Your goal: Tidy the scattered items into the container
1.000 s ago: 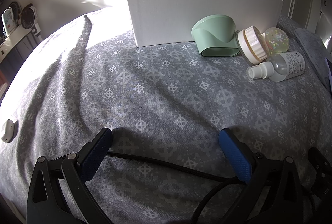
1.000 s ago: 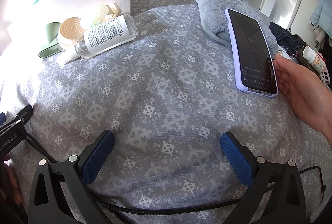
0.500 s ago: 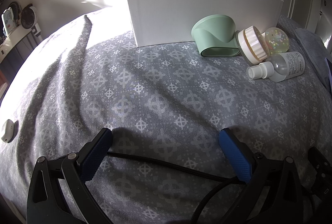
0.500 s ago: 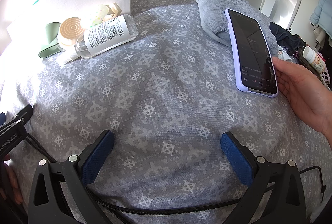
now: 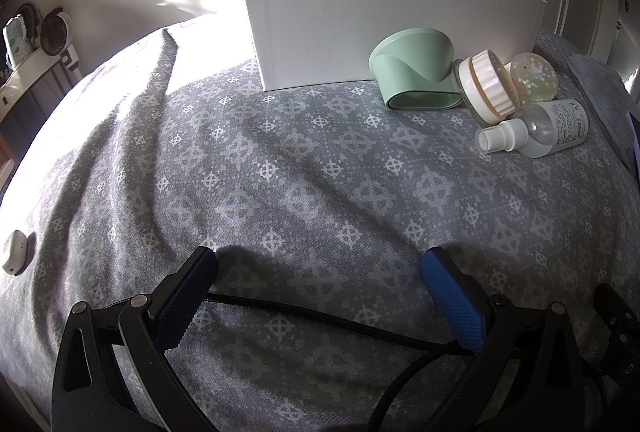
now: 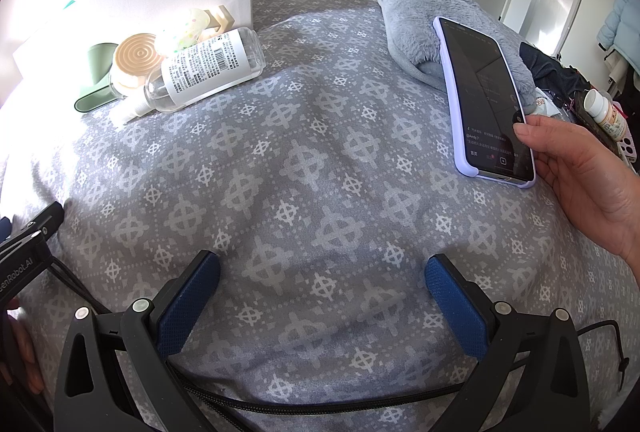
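Jaws spread wide and empty on both: left gripper and right gripper, low over grey patterned bedspread. Farther off, clustered against white container: mint holder, ribbed round jar, glitter ball, spray bottle lying flat. To the right, hand on phone.

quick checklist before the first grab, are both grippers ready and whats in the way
1. Left gripper open, nothing held: ok.
2. Right gripper open, nothing held: ok.
3. Spray bottle, lying on its side on the bedspread at the front of the pile, clear to reach: ok.
4. White container standing upright: ok; room inside: cannot tell.
5. Hand busy with the phone, off the right gripper: not ok.
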